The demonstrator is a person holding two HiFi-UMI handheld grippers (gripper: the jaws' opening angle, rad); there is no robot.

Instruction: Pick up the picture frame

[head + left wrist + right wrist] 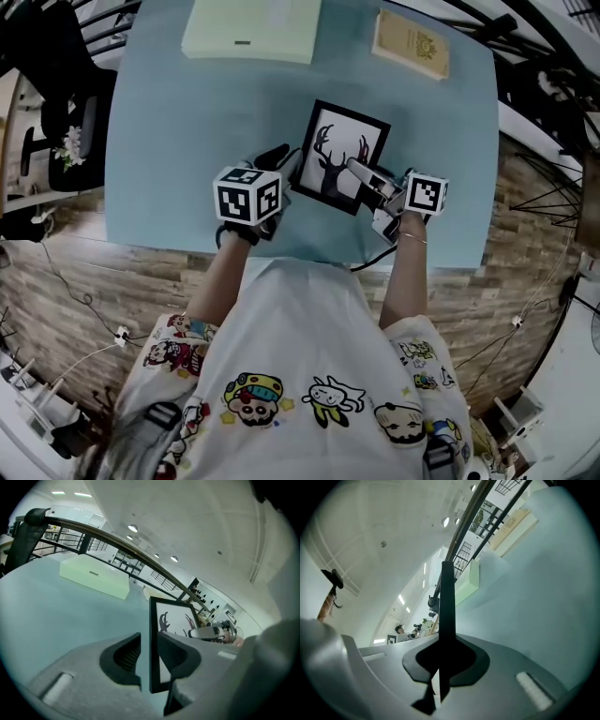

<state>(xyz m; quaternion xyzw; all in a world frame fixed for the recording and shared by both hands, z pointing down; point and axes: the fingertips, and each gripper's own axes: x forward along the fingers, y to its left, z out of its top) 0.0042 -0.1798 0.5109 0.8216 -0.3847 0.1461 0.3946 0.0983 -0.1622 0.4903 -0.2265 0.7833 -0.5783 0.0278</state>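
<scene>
The picture frame (339, 155), black-edged with a deer silhouette on white, is held tilted above the pale blue table (178, 141). My right gripper (362, 178) is shut on its right edge; in the right gripper view the frame (446, 602) stands edge-on, pinched in my right gripper (443, 660). My left gripper (289, 169) is at the frame's left edge. In the left gripper view the frame (171, 620) runs between the pads of my left gripper (149, 656), with a gap showing at the left pad, so these jaws stand open. The right gripper (211, 632) shows beyond the frame.
A pale green flat box (251, 28) lies at the table's far edge, and a tan book (411, 44) lies to its right. A dark chair (56, 122) stands off the table's left side. Wooden floor surrounds the table.
</scene>
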